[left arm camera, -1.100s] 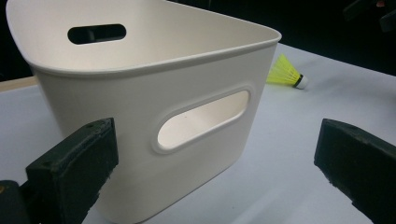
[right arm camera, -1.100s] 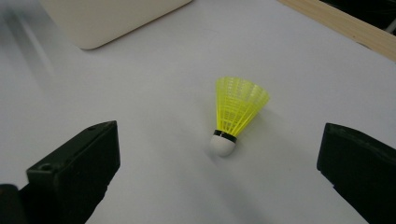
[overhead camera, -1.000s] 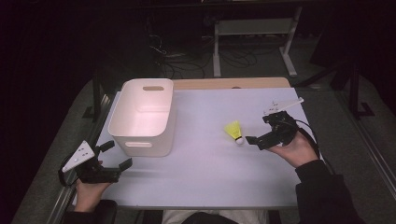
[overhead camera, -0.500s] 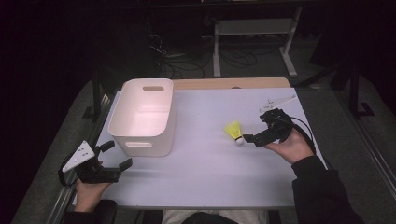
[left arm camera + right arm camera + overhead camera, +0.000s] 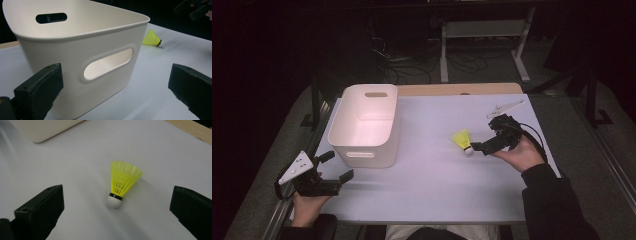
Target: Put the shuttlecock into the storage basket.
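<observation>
A yellow shuttlecock (image 5: 461,139) with a white cork lies on the pale table (image 5: 427,180), right of centre. My right gripper (image 5: 482,136) is open just right of it, jaws pointing left toward it. In the right gripper view the shuttlecock (image 5: 123,181) lies a little ahead between the two jaws of the gripper (image 5: 117,193), cork toward me, untouched. A white bin (image 5: 367,125) with handle slots stands at the left, with nothing inside it. My left gripper (image 5: 337,166) is open at the near left corner, facing the bin's near wall (image 5: 82,47).
A wooden strip (image 5: 452,90) runs along the table's far edge. Beyond it, cables and a metal stand (image 5: 482,35) are on the dark floor. In the left gripper view the shuttlecock (image 5: 152,38) lies past the bin's right corner.
My right gripper has shifted slightly left, closer to the shuttlecock. The left gripper, bin and shuttlecock have stayed put.
</observation>
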`<state>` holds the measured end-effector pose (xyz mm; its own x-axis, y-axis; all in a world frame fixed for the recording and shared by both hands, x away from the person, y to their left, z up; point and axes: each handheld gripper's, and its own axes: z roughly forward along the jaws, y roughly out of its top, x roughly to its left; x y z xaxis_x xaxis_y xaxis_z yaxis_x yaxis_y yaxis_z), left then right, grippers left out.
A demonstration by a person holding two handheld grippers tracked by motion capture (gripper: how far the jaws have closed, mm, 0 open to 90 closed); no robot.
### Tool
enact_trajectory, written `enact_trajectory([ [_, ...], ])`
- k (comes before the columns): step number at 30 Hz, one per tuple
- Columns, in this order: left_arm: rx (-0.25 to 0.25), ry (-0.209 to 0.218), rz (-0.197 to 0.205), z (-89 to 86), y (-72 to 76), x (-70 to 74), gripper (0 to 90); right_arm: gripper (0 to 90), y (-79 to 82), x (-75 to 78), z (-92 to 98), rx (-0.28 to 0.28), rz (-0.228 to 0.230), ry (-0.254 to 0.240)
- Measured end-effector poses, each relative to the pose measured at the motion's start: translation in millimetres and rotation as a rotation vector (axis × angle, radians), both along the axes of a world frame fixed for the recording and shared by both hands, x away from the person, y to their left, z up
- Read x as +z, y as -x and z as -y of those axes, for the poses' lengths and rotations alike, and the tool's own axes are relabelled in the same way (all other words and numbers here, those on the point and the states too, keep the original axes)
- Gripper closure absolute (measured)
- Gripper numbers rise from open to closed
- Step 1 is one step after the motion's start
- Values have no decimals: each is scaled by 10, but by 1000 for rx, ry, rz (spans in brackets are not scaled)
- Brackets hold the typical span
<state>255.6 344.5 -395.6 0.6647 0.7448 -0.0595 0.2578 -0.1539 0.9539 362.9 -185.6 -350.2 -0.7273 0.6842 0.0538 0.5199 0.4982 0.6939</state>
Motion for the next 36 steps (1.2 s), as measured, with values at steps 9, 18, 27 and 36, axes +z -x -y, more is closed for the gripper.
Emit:
enact_trajectory([
  [9,-2,1,-1,0,1,0,0,0,-54,-51,-51,11,-9,13],
  [18,-2,0,-1,0,1,0,0,0,-76,-96,-98,16,-22,19],
  [27,-1,1,-1,-1,3,1,0,0,-133,-175,-123,16,-39,25],
  [36,-3,-1,-2,0,2,0,0,0,-199,-239,-127,11,-39,51],
])
